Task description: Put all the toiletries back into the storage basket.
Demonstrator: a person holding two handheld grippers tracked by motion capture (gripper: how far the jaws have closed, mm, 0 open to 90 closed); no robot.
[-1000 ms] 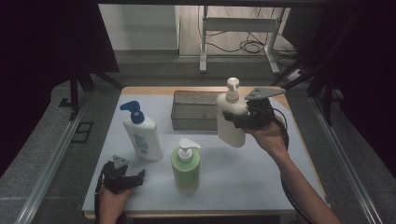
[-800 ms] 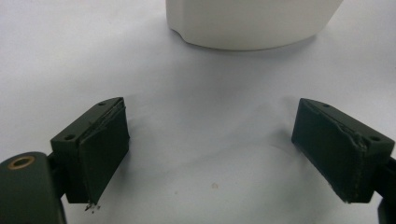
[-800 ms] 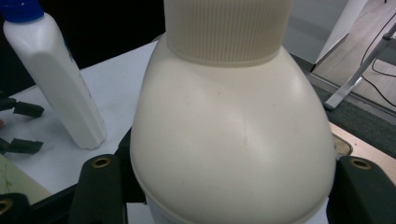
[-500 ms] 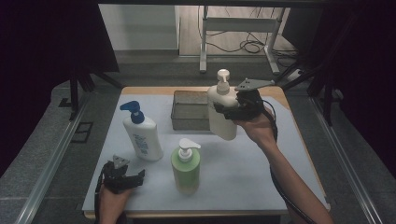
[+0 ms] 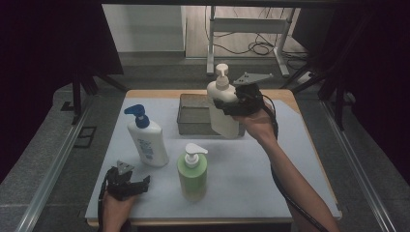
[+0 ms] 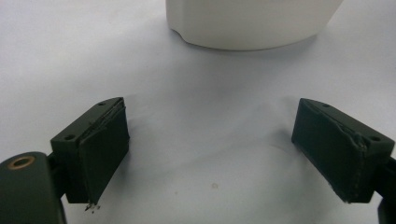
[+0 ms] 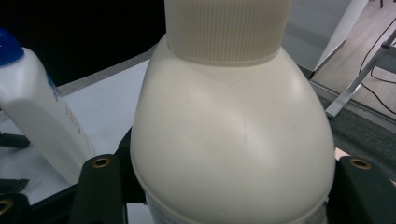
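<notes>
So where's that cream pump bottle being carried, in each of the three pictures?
High view: cream bottle upper middle, held by the right gripper above the wire basket.
Right gripper view: its body is close up, between the jaws.
Left gripper view: cannot tell; a white base at top.
Shared landmark: blue-capped bottle, also at.

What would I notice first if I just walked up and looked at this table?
Probably the big cream pump bottle held up in the air by the right gripper, at the front edge of the dark wire basket at the back of the table. Two more bottles stand in front: a white one with a blue pump on the left and a green one in the middle.
</notes>
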